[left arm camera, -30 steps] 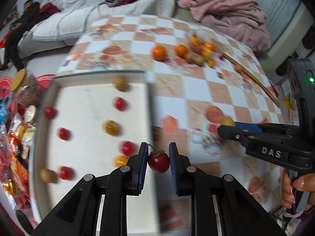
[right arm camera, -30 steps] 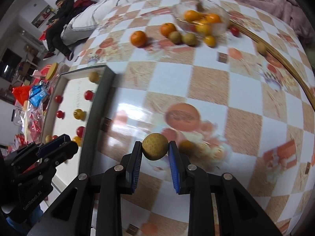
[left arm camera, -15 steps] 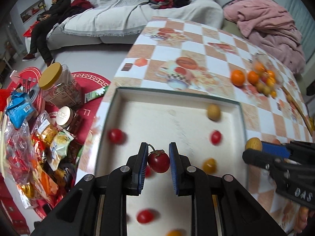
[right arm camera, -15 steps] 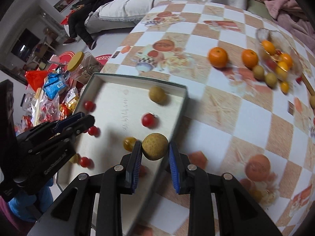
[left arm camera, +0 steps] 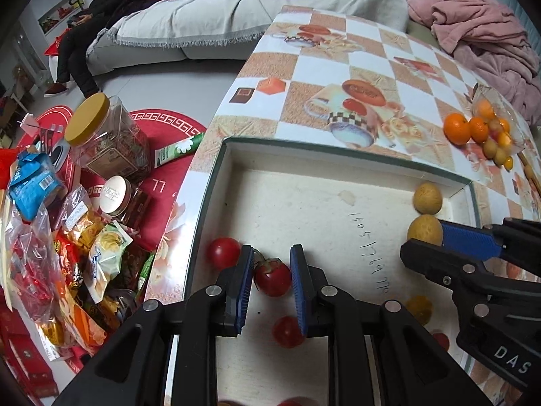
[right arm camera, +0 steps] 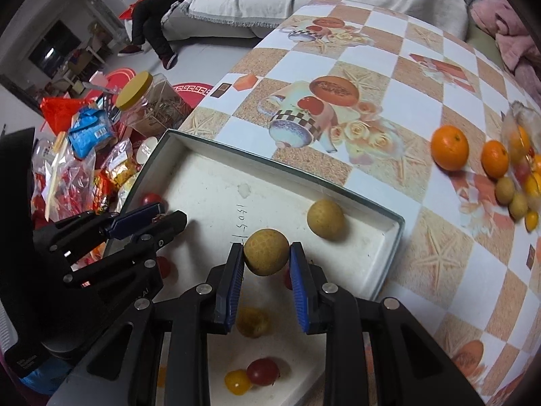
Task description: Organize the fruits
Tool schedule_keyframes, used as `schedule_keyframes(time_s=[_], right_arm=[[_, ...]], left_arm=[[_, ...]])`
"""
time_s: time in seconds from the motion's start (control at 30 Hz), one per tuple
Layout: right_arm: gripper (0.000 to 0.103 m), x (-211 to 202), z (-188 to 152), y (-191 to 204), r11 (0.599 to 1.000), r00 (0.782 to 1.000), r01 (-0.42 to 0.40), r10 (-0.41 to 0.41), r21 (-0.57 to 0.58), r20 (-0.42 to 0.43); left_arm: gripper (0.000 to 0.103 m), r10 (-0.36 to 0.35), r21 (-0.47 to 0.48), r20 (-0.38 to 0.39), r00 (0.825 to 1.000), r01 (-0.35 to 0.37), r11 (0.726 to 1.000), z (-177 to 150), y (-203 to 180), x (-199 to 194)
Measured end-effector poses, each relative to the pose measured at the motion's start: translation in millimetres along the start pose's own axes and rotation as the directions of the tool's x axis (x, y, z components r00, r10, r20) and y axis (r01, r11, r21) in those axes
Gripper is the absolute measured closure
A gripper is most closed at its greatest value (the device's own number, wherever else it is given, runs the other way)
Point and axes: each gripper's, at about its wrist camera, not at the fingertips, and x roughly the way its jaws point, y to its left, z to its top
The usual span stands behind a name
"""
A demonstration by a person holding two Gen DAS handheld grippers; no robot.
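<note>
Red cherry tomato (left arm camera: 272,278) sits clamped in your left gripper (left arm camera: 272,282) jaws; your right gripper (right arm camera: 266,261) jaws grasp a tan longan (right arm camera: 266,252). Both hover over the white tray (right arm camera: 389,237) on the desk (right arm camera: 422,77).

The tray (left arm camera: 216,182) sits at the near left edge of the table (left arm camera: 399,67), with small fruits scattered in it. One round fruit (right arm camera: 325,219) lies by its far right corner. Far right on the table, loose oranges (right arm camera: 449,148) lie beside a fruit pile (left arm camera: 497,135). Left of the table, snack bags (left arm camera: 67,237) and a jar (left arm camera: 104,138) crowd the floor, with a sofa (left arm camera: 236,23) beyond.
</note>
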Motion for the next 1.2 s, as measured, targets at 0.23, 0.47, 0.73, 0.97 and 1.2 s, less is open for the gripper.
schedule_keyframes(time_s=[0.23, 0.47, 0.73, 0.97, 1.2], right_arm=[[0.062, -1, -1, 6, 0.998, 1.000, 0.016, -0.015, -0.064, 0.009], [0.048, -16, -9, -1, 1.000, 0.999, -0.002, 0.003, -0.028, 0.038], [0.042, -33, -26, -15, 0.999, 0.998, -0.023, 0.020, 0.047, 0.056], [0.023, -55, -45, -23, 0.992, 0.996, -0.050, 0.041, 0.113, 0.074], [0.018, -67, -61, -24, 0.989, 1.000, -0.004, 0.003, 0.145, 0.011]], left_arm=[[0.079, -0.025, -0.004, -0.009, 1.000, 0.025, 1.000, -1, 4, 1], [0.049, -0.084, 0.000, 0.000, 0.996, 0.084, 0.996, -5, 2, -3], [0.030, -0.065, 0.033, 0.039, 0.997, 0.063, 0.997, -13, -6, -19], [0.030, -0.038, 0.045, 0.024, 0.999, 0.037, 0.998, -29, -10, -39], [0.028, -0.016, 0.032, -0.028, 0.999, 0.017, 0.999, -49, -18, -55]])
